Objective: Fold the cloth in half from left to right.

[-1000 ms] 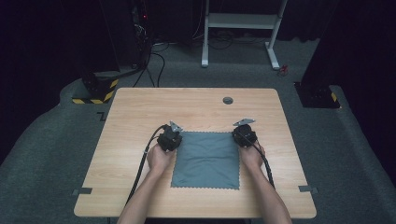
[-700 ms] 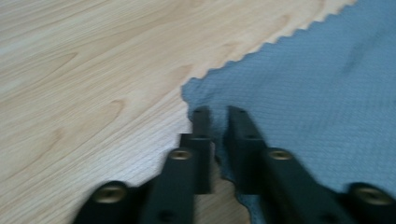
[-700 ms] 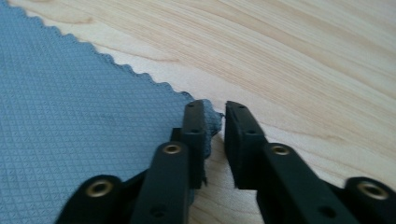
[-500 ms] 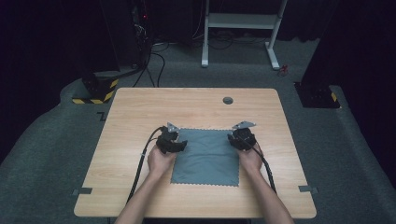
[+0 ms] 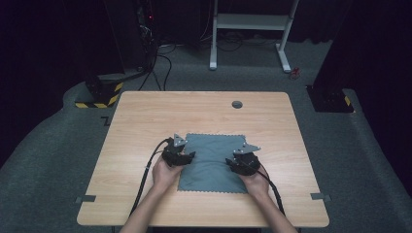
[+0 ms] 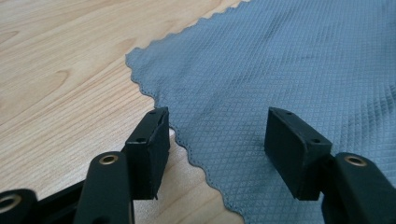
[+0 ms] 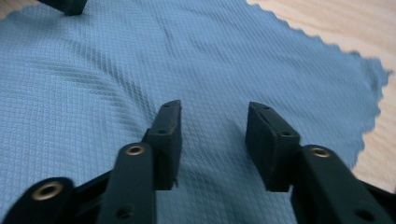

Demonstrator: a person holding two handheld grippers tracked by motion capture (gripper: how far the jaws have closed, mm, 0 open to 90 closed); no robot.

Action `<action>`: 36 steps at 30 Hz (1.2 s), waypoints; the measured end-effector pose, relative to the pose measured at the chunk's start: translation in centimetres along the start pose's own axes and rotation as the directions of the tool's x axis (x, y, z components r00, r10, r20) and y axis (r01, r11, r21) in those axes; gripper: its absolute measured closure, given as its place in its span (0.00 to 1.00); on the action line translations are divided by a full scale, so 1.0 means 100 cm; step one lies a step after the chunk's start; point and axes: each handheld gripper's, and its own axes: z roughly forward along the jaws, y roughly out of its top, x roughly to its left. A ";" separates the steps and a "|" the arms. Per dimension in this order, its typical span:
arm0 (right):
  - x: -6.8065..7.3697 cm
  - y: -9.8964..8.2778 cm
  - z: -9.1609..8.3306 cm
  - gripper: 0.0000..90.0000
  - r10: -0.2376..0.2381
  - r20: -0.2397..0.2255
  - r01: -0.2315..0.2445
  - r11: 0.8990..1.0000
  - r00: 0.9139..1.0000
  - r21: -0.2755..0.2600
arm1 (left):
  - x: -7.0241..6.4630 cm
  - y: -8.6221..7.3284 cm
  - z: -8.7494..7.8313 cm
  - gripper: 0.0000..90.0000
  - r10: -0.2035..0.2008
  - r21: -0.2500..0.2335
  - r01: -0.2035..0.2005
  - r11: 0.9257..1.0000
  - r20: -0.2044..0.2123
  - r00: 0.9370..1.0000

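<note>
My left gripper (image 6: 217, 140) has its jaws spread wide; they have just been opening, and nothing is pinched between them. In the left gripper view one jaw sits over bare wood just beside the scalloped edge of the grey-blue cloth (image 6: 289, 65), the other over the cloth itself, so the hem runs through the gap without either pad pressing on it. From the high view I see that gripper (image 5: 187, 156) at the cloth's left edge, my left hand (image 5: 165, 172) behind it and its black cable (image 5: 145, 179) trailing back toward the near edge of the table.

My right gripper (image 7: 212, 140) is parted about halfway; its jaws have also just been opening, and they hold nothing. Both hang over the waffle-textured cloth (image 7: 140, 56), which shows a soft ripple ahead of them, and the cloth's far corner lies at the right of that view. In the high view this gripper (image 5: 233, 162) sits over the cloth's right part, my right hand (image 5: 255, 182) behind it.

The cloth (image 5: 211, 160) lies spread flat on the wooden table (image 5: 145, 116), toward the near side between my two hands. A small dark round grommet (image 5: 237, 104) sits in the tabletop well beyond it.
</note>
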 end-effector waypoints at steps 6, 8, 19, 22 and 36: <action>-0.006 -0.007 -0.004 0.59 0.018 -0.015 -0.018 1.000 1.000 -0.013 | 0.000 -0.003 -0.002 0.46 -0.005 -0.005 0.005 1.000 0.000 1.000; -0.005 -0.007 -0.004 0.59 0.017 -0.012 -0.017 1.000 1.000 -0.017 | 0.000 -0.003 -0.002 0.46 -0.002 -0.009 0.002 1.000 0.003 1.000; 0.009 -0.002 -0.010 0.68 0.033 0.037 -0.033 0.999 0.999 0.000 | 0.006 -0.002 -0.005 0.46 -0.019 0.005 0.019 1.000 0.031 0.999; 0.023 -0.002 -0.012 0.71 0.017 0.018 -0.017 1.000 1.000 -0.016 | 0.010 -0.001 -0.006 0.46 -0.038 -0.002 0.038 0.999 0.033 0.999; 0.118 0.021 0.005 0.80 -0.208 -0.232 0.197 0.978 0.950 -0.071 | 0.031 0.031 0.024 0.47 -0.065 0.073 0.068 0.995 -0.047 0.997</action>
